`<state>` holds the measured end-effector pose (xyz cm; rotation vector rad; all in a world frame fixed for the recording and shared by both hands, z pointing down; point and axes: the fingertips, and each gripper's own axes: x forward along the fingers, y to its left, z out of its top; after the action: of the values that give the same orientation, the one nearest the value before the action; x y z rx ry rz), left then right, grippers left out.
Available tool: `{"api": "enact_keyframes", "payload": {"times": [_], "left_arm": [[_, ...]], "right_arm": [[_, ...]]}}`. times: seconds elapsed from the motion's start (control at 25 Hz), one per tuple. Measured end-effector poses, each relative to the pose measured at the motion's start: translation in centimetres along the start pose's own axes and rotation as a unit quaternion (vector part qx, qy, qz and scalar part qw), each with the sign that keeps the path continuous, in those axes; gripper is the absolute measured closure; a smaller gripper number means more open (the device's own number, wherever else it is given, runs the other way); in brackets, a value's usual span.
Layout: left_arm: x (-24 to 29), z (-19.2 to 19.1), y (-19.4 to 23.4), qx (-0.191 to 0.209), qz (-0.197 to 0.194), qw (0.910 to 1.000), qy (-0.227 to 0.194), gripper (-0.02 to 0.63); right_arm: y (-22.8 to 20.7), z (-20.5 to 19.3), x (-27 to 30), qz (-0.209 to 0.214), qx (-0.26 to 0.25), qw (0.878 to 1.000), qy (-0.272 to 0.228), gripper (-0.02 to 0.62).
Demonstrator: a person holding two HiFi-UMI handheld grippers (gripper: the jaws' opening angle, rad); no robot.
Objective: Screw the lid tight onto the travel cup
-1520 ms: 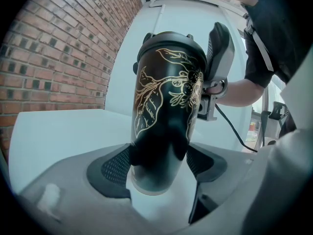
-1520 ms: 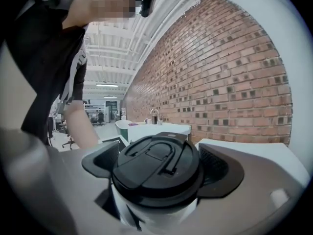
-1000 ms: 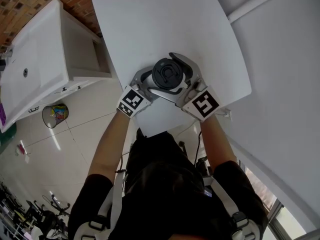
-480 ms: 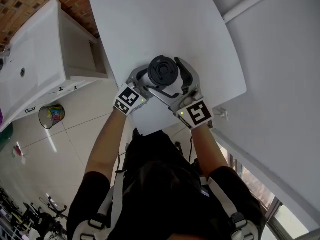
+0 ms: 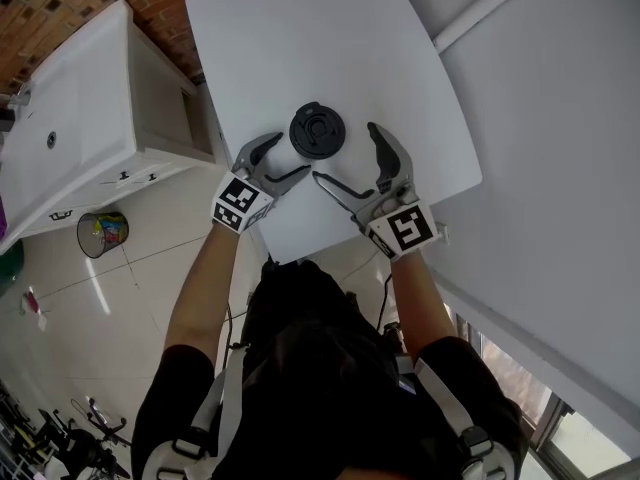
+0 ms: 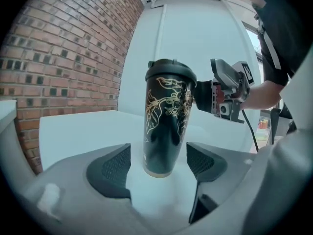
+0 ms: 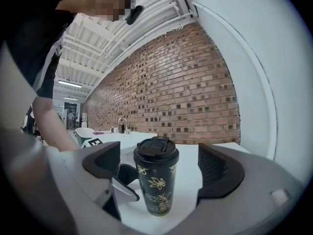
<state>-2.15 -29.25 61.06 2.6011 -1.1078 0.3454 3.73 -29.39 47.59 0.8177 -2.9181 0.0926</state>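
Note:
A black travel cup with gold leaf print stands upright on the white table, its black lid on top. My left gripper is open just in front of the cup on its left, not touching it. On the right, my right gripper is also open, with nothing in it. In the left gripper view the cup stands just beyond the open pads. The right gripper view shows the cup ahead of its spread jaws, with a left gripper finger beside it.
A white counter with a sink stands left of the table, and a waste bin sits on the tiled floor below it. A white wall with a pipe runs along the right. The table's near edge is close behind the grippers.
Both grippers were closed around the cup and lid. They have let go, opened and drawn back toward me, and the cup now stands free on the table.

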Motion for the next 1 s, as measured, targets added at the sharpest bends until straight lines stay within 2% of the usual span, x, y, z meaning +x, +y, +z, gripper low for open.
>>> {"api": "enact_keyframes", "payload": {"times": [0.16, 0.36, 0.48, 0.64, 0.8, 0.84, 0.88, 0.92, 0.96, 1.0], "left_arm": [[-1.8, 1.2, -0.3, -0.019, 0.030, 0.9992, -0.017, 0.242], [-3.3, 2.2, -1.6, -0.022, 0.040, 0.9987, -0.021, 0.244], [-3.9, 2.2, -2.4, -0.040, 0.047, 0.9979, -0.022, 0.244], [-5.0, 3.6, -3.9, -0.055, 0.047, 0.9963, -0.046, 0.248], [-6.1, 4.1, -5.6, -0.054, 0.029, 0.9972, -0.042, 0.254], [-6.6, 4.1, -5.9, -0.049, 0.026, 0.9978, -0.037, 0.306], [-7.1, 4.0, -6.2, -0.043, 0.024, 0.9982, -0.033, 0.468], [-7.7, 3.8, -6.6, -0.038, 0.023, 0.9986, -0.030, 0.573], [-8.3, 3.7, -7.0, -0.037, 0.018, 0.9987, -0.029, 0.604], [-9.0, 3.5, -7.5, -0.038, 0.013, 0.9987, -0.029, 0.604]], "right_arm": [[0.7, 1.0, -1.2, 0.007, -0.011, 1.000, -0.004, 0.106], [1.3, 2.9, -2.0, 0.011, -0.009, 1.000, -0.025, 0.114], [1.9, 3.4, -2.6, 0.016, -0.010, 0.999, -0.034, 0.126], [3.2, 4.3, -3.0, 0.023, -0.015, 0.999, -0.039, 0.137], [5.0, 5.5, -3.4, 0.031, -0.023, 0.998, -0.041, 0.153], [5.5, 5.6, -3.5, 0.032, -0.026, 0.998, -0.040, 0.153], [6.0, 5.8, -3.6, 0.030, -0.029, 0.998, -0.039, 0.153], [6.5, 5.9, -3.7, 0.026, -0.032, 0.998, -0.040, 0.153], [7.0, 6.0, -3.8, 0.021, -0.033, 0.998, -0.041, 0.155], [7.5, 6.1, -4.0, 0.016, -0.031, 0.998, -0.043, 0.165]]}}
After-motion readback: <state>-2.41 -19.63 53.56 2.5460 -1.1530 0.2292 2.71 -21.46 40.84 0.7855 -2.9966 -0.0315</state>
